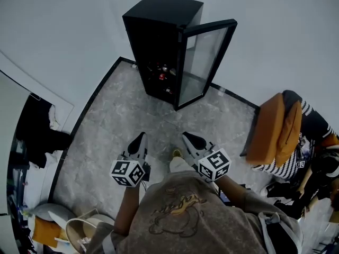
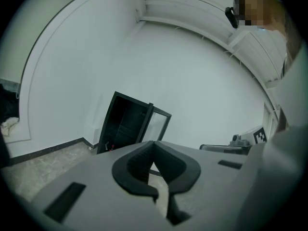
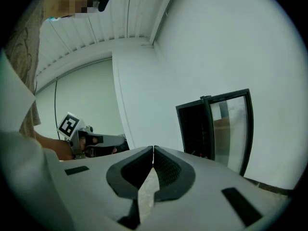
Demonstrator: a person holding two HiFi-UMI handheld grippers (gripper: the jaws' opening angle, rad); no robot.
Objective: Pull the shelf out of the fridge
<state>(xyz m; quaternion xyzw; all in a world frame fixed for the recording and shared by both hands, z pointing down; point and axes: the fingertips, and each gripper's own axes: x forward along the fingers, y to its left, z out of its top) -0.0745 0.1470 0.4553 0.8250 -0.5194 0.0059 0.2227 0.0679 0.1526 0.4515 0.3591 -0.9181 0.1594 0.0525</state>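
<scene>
Plainly, the black fridge [image 1: 159,41] stands straight ahead of both claws and well apart from them, its glass door [image 1: 204,62] swung open on the right claw's side. The shelf presumably lies across the fridge's dark interior, too dim to make out. The left claw [image 1: 141,137] and right claw [image 1: 187,137] are about equally far from the fridge, each clenched on nothing.
</scene>
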